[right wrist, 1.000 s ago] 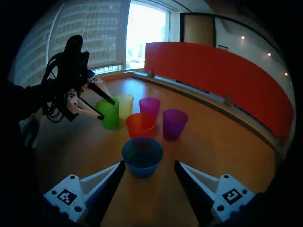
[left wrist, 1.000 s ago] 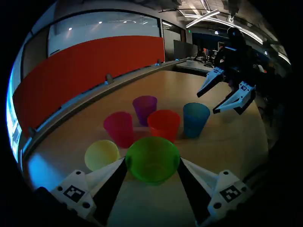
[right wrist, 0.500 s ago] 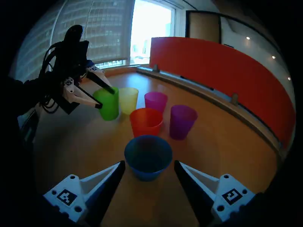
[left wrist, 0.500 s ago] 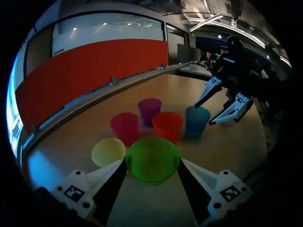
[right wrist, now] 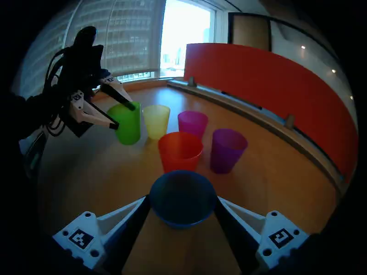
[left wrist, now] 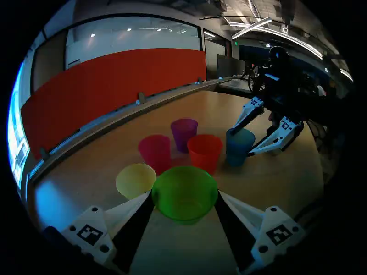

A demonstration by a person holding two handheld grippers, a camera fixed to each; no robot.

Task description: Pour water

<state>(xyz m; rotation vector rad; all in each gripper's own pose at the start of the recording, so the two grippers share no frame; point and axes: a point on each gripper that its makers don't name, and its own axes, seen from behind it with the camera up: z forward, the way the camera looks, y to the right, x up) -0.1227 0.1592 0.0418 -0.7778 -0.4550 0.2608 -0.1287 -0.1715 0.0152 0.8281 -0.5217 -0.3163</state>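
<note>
Green cup: stood upright between the fingers of the left gripper, open mouth up. In the right gripper view it sat at the left end of the group of cups, just beside the yellow cup with a slim gap between them. Whether it held water could not be told.
Left gripper: clamped on the green cup, one finger pressed against each side of its wall.
Blue cup: stood upright on the table, nearest the right gripper and in front of the orange cup.
Right gripper: its fingers flanked the blue cup, the rim filling the gap from tip to tip. Whether they were squeezing it or merely lay alongside could not be told.
Orange cup: in the middle of the group, between the blue cup and the pink cup.
Pink cup: behind the orange one, just beside the yellow cup.
Purple cup: right of the orange cup in the right gripper view, close to it but apart.
Table: a wide wooden top; the blue, orange, pink, purple and yellow cups stood on it mouth up.
Red panel: ran along the table's far edge.
Window: bright, beyond the table's end in the right gripper view.
</note>
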